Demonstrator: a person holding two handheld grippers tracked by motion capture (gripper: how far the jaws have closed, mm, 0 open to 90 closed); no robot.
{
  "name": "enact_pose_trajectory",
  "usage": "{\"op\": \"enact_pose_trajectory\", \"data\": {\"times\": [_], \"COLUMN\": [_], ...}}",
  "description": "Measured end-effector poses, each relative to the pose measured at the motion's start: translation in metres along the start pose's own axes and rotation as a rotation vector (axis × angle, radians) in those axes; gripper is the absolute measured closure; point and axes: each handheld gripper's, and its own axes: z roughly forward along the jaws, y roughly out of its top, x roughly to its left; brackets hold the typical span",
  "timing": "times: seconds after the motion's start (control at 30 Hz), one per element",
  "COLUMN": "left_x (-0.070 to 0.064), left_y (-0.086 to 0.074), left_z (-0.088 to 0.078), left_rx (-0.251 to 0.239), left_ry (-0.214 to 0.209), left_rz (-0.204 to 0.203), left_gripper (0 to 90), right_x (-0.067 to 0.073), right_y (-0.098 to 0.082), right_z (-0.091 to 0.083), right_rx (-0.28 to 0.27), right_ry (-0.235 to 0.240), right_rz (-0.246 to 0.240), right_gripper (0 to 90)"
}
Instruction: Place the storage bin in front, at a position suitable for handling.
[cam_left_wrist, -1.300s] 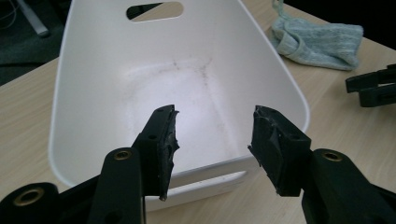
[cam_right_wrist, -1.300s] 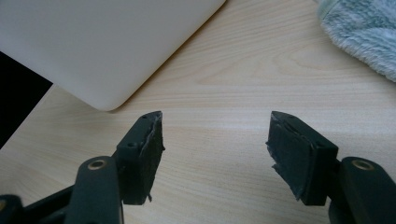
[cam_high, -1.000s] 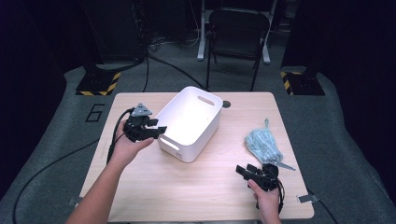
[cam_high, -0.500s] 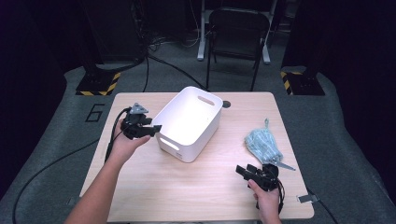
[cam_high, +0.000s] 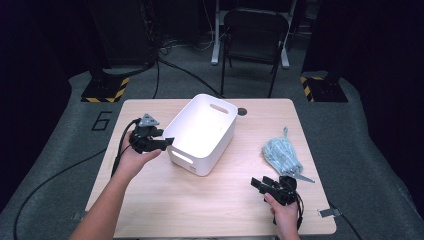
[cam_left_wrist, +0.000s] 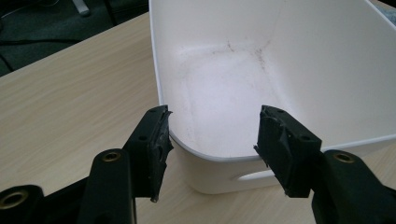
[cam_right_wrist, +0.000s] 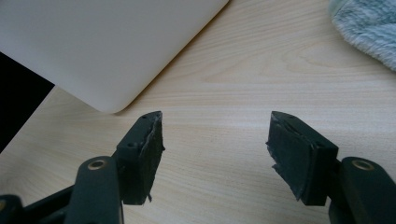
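Observation:
A white plastic bin (cam_high: 202, 132) with cut-out handles stands empty at the middle of the wooden table (cam_high: 200, 205). My left gripper (cam_high: 167, 142) hovers at its left near corner. Its jaws have just been opening and stand apart; in the left gripper view (cam_left_wrist: 212, 135) the bin's corner rim (cam_left_wrist: 205, 156) lies between them with neither pad pressing on it. My right gripper (cam_high: 260, 181) rests low at the front right, open, with bare wood between its jaws (cam_right_wrist: 215, 140). A blue-grey fluffy cloth bundle (cam_high: 281, 154) lies just beyond it.
A black chair (cam_high: 252, 30) stands past the table's far edge on the grey floor. The bin's outer wall (cam_right_wrist: 102, 42) and the cloth's edge (cam_right_wrist: 369, 23) lie ahead of the right gripper. Cables trail off the left side of the table.
The left gripper has eased slightly back from the bin's rim. The right hand and the cloth have stayed put.

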Motion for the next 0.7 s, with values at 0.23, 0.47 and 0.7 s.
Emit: {"op": "enact_pose_trajectory", "data": {"times": [0.23, 0.47, 0.7], "left_x": [-0.013, -0.023, -0.037], "left_y": [-0.009, -0.013, -0.017], "left_z": [-0.008, -0.014, -0.015], "left_rx": [-0.028, -0.045, 0.009], "left_ry": [-0.022, -0.042, -0.058], "left_rz": [0.005, 0.003, 0.072], "left_gripper": [41.3, 41.1, 39.6], "right_x": [0.012, 0.025, 0.035], "right_y": [-0.002, -0.006, -0.009], "right_z": [0.003, 0.01, 0.016], "right_rx": [0.009, 0.041, 0.055], "right_ry": [0.015, 0.028, 0.036], "right_rz": [-0.057, -0.1, -0.141], "right_gripper": [35.3, 34.9, 34.6]}}
